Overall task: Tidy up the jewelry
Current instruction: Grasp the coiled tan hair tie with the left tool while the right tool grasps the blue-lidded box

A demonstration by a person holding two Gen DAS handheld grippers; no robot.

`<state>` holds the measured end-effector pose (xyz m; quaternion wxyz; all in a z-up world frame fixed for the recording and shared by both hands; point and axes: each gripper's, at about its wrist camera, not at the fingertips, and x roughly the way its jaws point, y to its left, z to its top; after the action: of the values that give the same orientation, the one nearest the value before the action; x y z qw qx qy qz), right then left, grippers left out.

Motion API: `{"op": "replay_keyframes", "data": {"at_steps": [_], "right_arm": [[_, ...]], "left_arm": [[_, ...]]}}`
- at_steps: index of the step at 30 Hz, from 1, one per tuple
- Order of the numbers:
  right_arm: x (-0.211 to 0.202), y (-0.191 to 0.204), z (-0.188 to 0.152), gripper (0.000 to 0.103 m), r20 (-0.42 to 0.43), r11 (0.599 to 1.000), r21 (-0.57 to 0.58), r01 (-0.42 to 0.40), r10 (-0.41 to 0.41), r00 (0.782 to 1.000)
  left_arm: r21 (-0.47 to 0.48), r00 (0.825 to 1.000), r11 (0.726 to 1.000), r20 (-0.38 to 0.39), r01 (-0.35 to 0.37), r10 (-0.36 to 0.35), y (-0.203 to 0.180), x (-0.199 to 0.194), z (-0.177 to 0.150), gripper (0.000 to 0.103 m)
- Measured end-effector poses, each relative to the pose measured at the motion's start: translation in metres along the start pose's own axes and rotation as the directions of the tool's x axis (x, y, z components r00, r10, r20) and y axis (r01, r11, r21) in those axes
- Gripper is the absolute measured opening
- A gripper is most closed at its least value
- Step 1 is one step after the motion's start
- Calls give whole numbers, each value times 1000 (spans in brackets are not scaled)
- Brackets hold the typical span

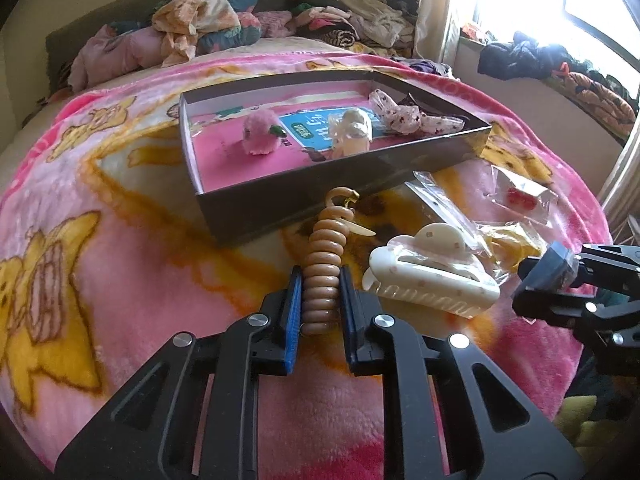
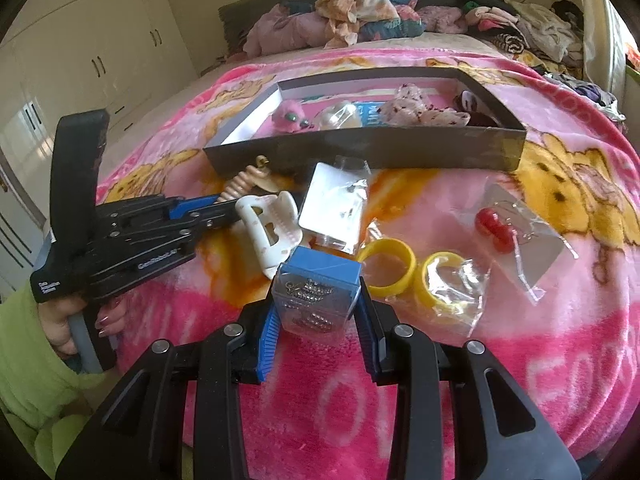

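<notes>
1. Left gripper point(image 1: 320, 296): clenched on the tan coiled hair tie point(image 1: 322, 268), pads pressing its near end from both sides. Also seen side-on in the right wrist view point(image 2: 224, 204).
2. Tan coiled hair tie: long axis running straight ahead from the fingers, far end with a small gold clasp lying just short of the near wall of the box point(image 1: 280, 204). Appears to rest on the blanket point(image 1: 100, 240), not yet lifted.
3. Right gripper point(image 2: 318, 312): grasping a small clear case with blue lid point(image 2: 316, 292), beads visible inside; pads on its two sides.
4. Box: shallow, open-topped, directly ahead of both grippers. Contents: pink pom-pom point(image 1: 258, 134), wrapped pearl-coloured piece point(image 1: 352, 132), spotted fabric bow point(image 1: 404, 116).
5. Loose on the blanket, between grippers and box: cream claw clip point(image 1: 428, 276), touching or just beside the left gripper's right finger; two yellow rings point(image 2: 386, 266), one in a plastic wrapper; red piece in a bag point(image 2: 494, 228); earring card in a sleeve point(image 2: 334, 206).
6. Governing relation, by judgement: box lies forward of and above both loads, so each needs a lift over the near wall, then a forward carry. Left load nearer the wall.
7. Risk, by judgement: coil sagging from its held end and catching the box rim.
</notes>
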<state>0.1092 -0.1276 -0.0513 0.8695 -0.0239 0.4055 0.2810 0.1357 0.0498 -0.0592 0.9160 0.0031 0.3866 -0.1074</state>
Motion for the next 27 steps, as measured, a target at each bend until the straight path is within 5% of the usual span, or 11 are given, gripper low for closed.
{"op": "replay_keyframes", "data": {"at_steps": [27], "right_arm": [[-35, -38, 10, 33, 109, 994, 84, 72, -81, 991]], "left_arm": [[46, 993, 996, 87, 79, -83, -48, -20, 40, 11]]}}
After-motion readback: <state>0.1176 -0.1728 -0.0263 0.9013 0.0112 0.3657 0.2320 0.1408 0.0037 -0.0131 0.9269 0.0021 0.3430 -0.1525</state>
